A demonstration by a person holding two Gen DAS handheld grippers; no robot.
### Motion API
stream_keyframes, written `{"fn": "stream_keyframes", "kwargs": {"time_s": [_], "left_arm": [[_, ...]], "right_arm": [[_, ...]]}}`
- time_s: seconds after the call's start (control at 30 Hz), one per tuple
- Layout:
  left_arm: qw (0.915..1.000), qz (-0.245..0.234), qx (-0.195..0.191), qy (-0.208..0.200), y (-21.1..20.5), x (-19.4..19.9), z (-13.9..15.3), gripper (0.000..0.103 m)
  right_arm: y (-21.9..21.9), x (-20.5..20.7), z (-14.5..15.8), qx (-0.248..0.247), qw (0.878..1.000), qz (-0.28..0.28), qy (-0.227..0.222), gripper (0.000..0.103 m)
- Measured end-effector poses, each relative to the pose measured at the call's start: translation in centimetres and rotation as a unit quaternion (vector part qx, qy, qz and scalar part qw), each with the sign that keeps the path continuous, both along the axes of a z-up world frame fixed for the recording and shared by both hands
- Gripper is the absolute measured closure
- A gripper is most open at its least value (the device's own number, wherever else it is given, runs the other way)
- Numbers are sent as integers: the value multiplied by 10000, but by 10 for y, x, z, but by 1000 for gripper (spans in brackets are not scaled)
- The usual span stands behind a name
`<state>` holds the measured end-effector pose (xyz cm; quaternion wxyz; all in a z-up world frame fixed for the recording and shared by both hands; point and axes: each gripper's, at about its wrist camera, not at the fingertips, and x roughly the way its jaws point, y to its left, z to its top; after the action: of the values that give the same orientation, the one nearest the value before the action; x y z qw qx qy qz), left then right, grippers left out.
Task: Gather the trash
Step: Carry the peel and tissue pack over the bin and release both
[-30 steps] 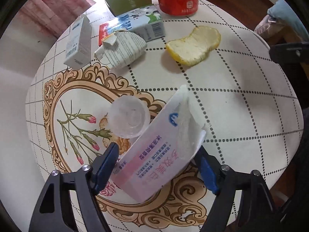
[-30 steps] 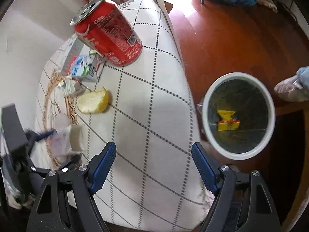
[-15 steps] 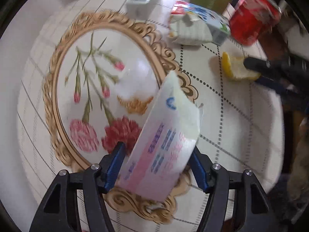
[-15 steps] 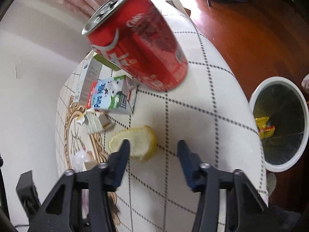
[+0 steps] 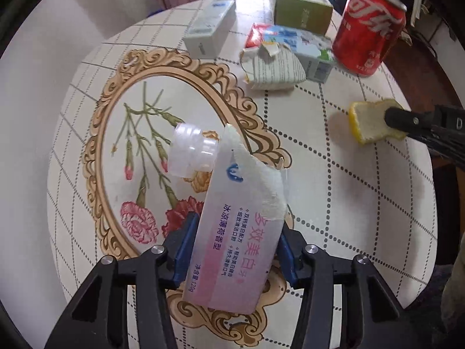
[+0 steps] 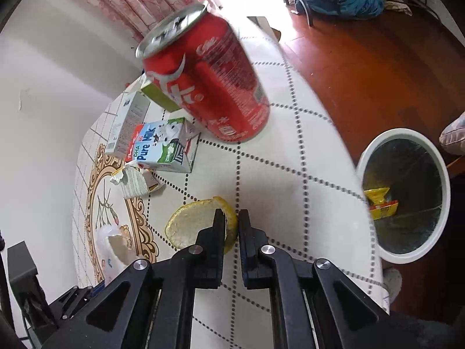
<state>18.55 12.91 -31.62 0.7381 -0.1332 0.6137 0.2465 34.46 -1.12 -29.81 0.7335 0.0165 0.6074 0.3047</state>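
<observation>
My left gripper [image 5: 234, 250] is shut on a pink and white toothpaste box [image 5: 235, 232] with a torn top, held above the round table [image 5: 348, 203]. My right gripper [image 6: 231, 218] is shut on the edge of a yellow citrus peel [image 6: 194, 226] lying on the table; the peel also shows in the left wrist view [image 5: 369, 122] with the right fingers on it. A clear plastic cap [image 5: 190, 151] lies by the box. A red cola can [image 6: 209, 87], a milk carton [image 6: 162, 145] and a crumpled paper carton [image 5: 273, 68] lie further back.
A white-rimmed bin [image 6: 404, 200] with a yellow wrapper [image 6: 380, 203] inside stands on the wooden floor right of the table. A green box [image 5: 299, 8] and a white box [image 5: 210, 30] sit at the table's far side. A wall lies to the left.
My right gripper moved in over the table and closed on the citrus peel. My left gripper lifted and swung with the toothpaste box, tightening on it.
</observation>
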Motion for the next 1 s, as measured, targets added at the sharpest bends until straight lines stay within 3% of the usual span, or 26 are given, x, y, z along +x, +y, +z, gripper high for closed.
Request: {"fn": "stream_keyframes", "kwargs": {"time_s": [0.33, 0.6, 0.8, 1.0], "left_arm": [[9963, 258, 155, -799, -25, 11, 74, 56], [9888, -156, -70, -1484, -70, 57, 127, 56], [9824, -570, -543, -1692, -117, 110, 128, 56], [9749, -932, -1298, -1550, -166, 176, 97, 56]], "right_arm": [[-53, 5, 43, 171, 9992, -106, -337, 94], [-127, 30, 96, 255, 9959, -423, -754, 94], [-199, 61, 117, 38, 9918, -791, -999, 94], [-265, 96, 101, -383, 9877, -1159, -974, 94]]}}
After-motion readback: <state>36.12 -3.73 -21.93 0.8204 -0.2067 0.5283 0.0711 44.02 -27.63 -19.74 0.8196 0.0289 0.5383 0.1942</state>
